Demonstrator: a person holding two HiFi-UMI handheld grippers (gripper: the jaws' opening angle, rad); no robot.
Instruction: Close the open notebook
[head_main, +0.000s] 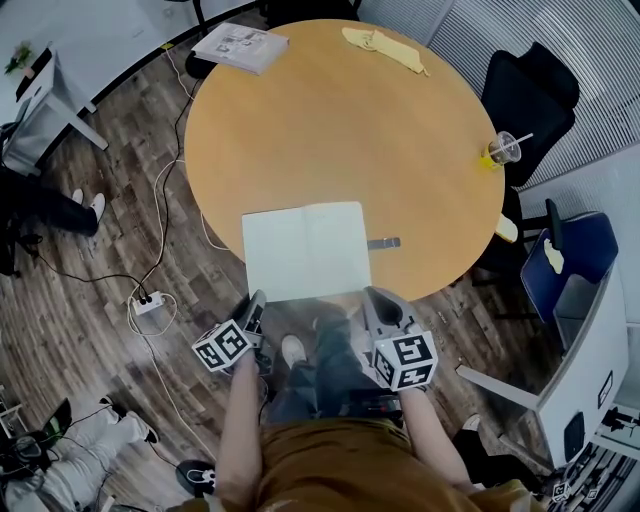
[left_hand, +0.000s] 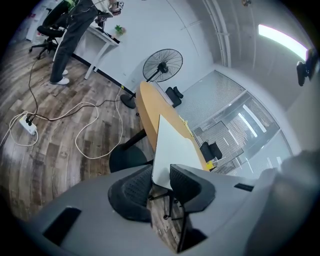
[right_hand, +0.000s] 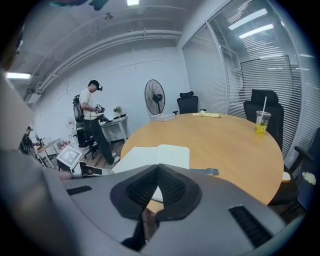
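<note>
**A:** Quick status, is the notebook closed?

**B:** No. The notebook (head_main: 305, 250) lies flat open on the desk (head_main: 340, 120), right at the near edge in front of me. Both pages face up and look blank.

**A:** Grippers?

**B:** My left gripper (left_hand: 161, 175) has its jaws parted, with the notebook's near left corner sitting between the tips. I see floor through the gap behind it, so I read the corner as not pinched yet. My right gripper (right_hand: 159, 167) is clenched on nothing, jaws meeting at the tips. It sits just off the notebook's near right corner.

**A:** So how far along?

**B:** Early, I'd say. The approach is done and the left side is lined up on the corner. Nothing is lifted, and no page is off the desk in any view.

**A:** What's left?

**B:** Pretty much all of it: pinch that left side, swing it over the spine onto the right half, then let go. The cover isn't visible from here, so I can't tell how stiff it is.
</note>
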